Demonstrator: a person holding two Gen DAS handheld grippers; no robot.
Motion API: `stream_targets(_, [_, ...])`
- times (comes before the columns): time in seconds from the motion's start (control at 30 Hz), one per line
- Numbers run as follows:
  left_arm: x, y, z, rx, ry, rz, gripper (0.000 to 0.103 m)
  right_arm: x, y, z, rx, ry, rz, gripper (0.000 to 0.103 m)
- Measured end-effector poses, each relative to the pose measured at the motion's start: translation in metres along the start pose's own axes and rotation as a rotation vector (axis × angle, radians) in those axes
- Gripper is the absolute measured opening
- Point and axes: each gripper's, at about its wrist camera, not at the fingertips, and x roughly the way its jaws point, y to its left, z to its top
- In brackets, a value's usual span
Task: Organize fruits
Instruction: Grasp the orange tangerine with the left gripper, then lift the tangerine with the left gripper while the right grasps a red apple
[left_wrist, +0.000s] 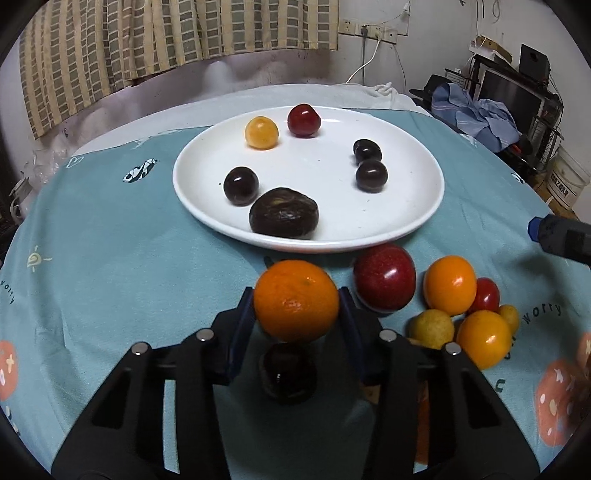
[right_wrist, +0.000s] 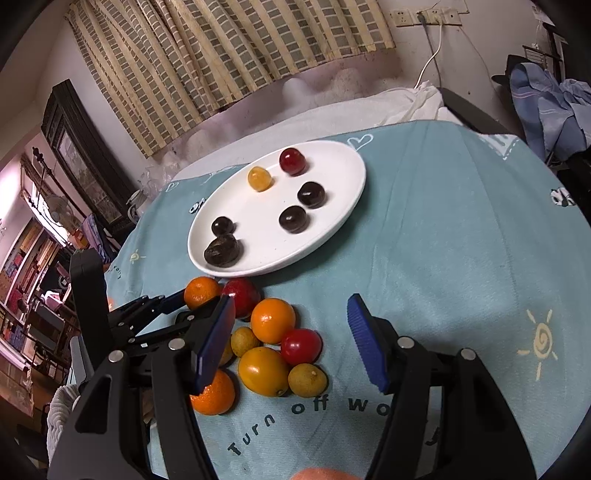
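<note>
— Nearest the left wrist lens, what is that dark round fruit (left_wrist: 287, 373) under the jaws?

— It lies on the teal cloth (left_wrist: 129, 280), loose, below the left gripper (left_wrist: 296, 308), which is clamped on a mandarin (left_wrist: 296, 300) at its sides. The mandarin looks lifted off the cloth, probably so it clears the plate's lip.

— Where is the plate?

— At twelve o'clock from that gripper: a white plate (left_wrist: 406, 206) with dark fruits, a wrinkled dark fruit (left_wrist: 283, 216) at its near edge, a yellow one and a red one at the back.

— What stands in the way?

— That wrinkled fruit sits on the straight line in, so a gap to the right of it seems safer. At two o'clock a red plum (left_wrist: 383, 277) lies just beside the mandarin.

— And the right gripper (right_wrist: 291, 343)?

— Spread wide, holding nothing, above the pile of oranges and small tomatoes (right_wrist: 273, 347).
</note>
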Motion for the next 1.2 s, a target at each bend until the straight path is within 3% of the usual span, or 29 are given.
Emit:
stream_targets(0.2, [-0.010, 0.007, -0.005, -0.015, 0.002, 0.002, 0.044, 0.011, 0.005, -0.005, -0.022, 0.034, 0.031, 0.064])
stream_targets(0.33, [-0.025, 0.025, -0.006, -0.082, -0.017, 0.010, 0.044, 0.020, 0.016, -0.004, -0.049, 0.054, 0.063, 0.064])
stream_targets(0.57, [-0.028, 0.053, -0.005, -0.176, -0.013, 0.009, 0.044, 0.052, 0.067, 0.013, -0.209, 0.129, 0.016, 0.063])
stream_targets(0.73, [-0.030, 0.061, -0.002, -0.200, -0.014, 0.015, 0.044, 0.080, 0.077, 0.011, -0.277, 0.222, -0.028, 0.056])
stream_targets(0.93, [-0.030, 0.058, 0.000, -0.190, -0.015, 0.019, 0.044, 0.088, 0.077, 0.009, -0.279, 0.220, -0.040, 0.049])
stream_targets(1.2, [-0.024, 0.057, -0.003, -0.182, 0.001, 0.025, 0.044, 0.096, 0.095, -0.007, -0.433, 0.149, -0.191, 0.041])
